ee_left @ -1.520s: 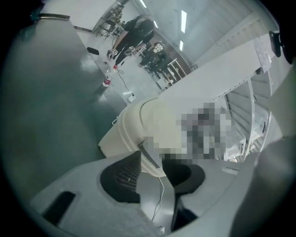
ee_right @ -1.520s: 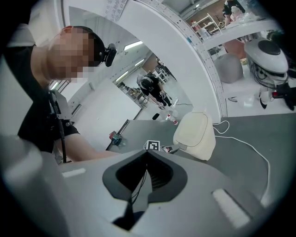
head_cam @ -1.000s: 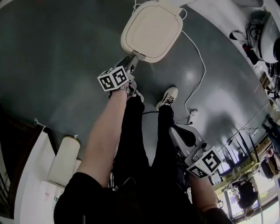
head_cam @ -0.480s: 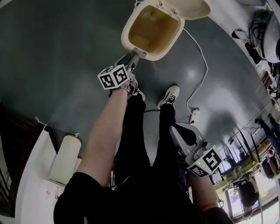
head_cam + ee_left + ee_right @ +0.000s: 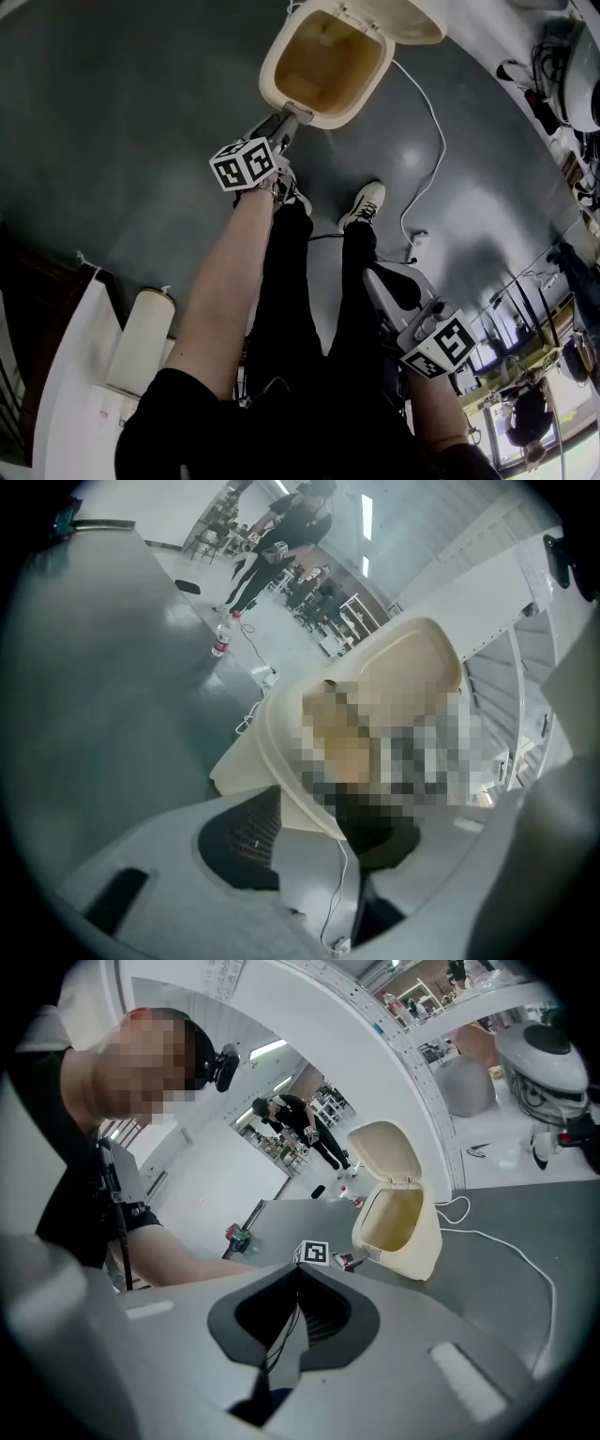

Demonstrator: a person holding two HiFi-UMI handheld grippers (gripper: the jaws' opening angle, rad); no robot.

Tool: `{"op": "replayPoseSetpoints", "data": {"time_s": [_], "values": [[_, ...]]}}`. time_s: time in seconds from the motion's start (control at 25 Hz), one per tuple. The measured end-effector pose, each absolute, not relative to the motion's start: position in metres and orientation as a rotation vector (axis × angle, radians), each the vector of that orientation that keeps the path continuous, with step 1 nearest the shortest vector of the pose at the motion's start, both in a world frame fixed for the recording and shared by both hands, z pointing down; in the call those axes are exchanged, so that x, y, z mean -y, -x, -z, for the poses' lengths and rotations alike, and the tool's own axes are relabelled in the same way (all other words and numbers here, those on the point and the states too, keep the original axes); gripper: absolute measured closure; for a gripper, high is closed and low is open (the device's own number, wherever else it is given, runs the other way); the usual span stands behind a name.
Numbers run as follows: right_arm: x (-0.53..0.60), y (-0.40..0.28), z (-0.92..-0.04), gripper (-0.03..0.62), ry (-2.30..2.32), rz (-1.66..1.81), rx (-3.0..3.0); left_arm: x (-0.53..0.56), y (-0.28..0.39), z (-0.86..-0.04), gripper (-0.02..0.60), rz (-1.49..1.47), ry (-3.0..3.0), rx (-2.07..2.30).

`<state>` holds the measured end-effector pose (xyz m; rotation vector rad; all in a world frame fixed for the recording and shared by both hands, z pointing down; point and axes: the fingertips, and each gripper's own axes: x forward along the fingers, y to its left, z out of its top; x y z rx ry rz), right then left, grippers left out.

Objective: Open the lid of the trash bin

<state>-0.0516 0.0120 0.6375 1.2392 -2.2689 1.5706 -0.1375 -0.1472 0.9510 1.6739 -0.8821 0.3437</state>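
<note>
A cream trash bin (image 5: 281, 75) stands on the dark floor at the top of the head view. Its lid (image 5: 412, 21) is swung up and back, and the yellow-brown inside (image 5: 328, 61) shows. My left gripper (image 5: 285, 124) is shut, with its tips against the bin's near front rim. In the left gripper view the bin's rim (image 5: 281, 761) lies right over the left gripper (image 5: 323, 841). My right gripper (image 5: 386, 281) hangs shut and holds nothing beside the person's right leg, far from the bin. The right gripper (image 5: 298, 1314) looks toward the open bin (image 5: 405, 1232).
A white cable (image 5: 427, 141) runs over the floor from the bin to a power strip (image 5: 413, 249). The person's shoes (image 5: 361, 208) stand just behind the bin. A white cylinder (image 5: 139, 342) lies at lower left. Cluttered benches (image 5: 572, 84) line the right side.
The bin's lid was down a second ago; it has sprung up and now stands open. The left gripper stays at the front rim, and the right gripper has hardly moved.
</note>
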Motion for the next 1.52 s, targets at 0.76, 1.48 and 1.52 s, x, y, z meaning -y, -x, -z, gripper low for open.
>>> {"op": "replayPoseSetpoints", "data": {"time_s": [0.76, 1.48, 1.52], "values": [[-0.013, 0.036, -0.564, 0.585, -1.195, -1.398, 2.456, 0.132, 0.155, -0.811, 0.58, -0.311, -1.883, 0.952], [-0.029, -0.027, -0.347, 0.585, -1.257, -0.972, 2.767, 0.051, 0.084, -0.406, 0.581, -0.063, -2.398, 0.74], [-0.031, -0.028, -0.336, 0.586, -1.261, -0.958, 2.783, 0.045, 0.081, -0.387, 0.581, -0.048, -2.419, 0.723]]}}
